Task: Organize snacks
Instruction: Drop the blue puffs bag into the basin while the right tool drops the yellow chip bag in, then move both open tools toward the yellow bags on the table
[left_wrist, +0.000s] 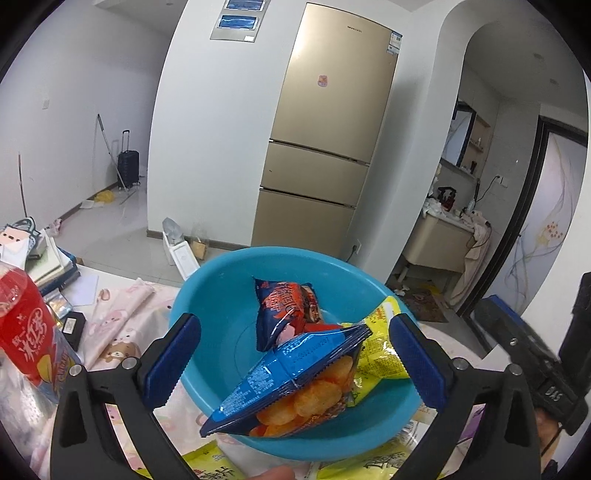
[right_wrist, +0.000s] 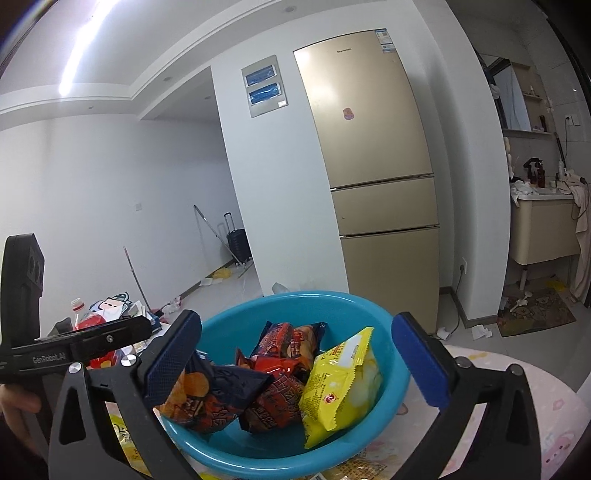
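Plainly both claws stand wide and empty: left claw (left_wrist: 295, 363), right claw (right_wrist: 297, 363). Blue chip bag (left_wrist: 291, 384) and yellow bag (right_wrist: 341, 386) lie in the blue basin (right_wrist: 397, 373) on the desk. Light, crinkly, slippery, crushable; pinch a sealed edge.

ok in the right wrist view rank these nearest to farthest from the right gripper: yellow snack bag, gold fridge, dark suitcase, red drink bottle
1. yellow snack bag, in the blue basin between the open right gripper fingers.
2. red drink bottle, on the table to the left.
3. gold fridge, beyond the table, upper right.
4. dark suitcase, far back by the left wall.
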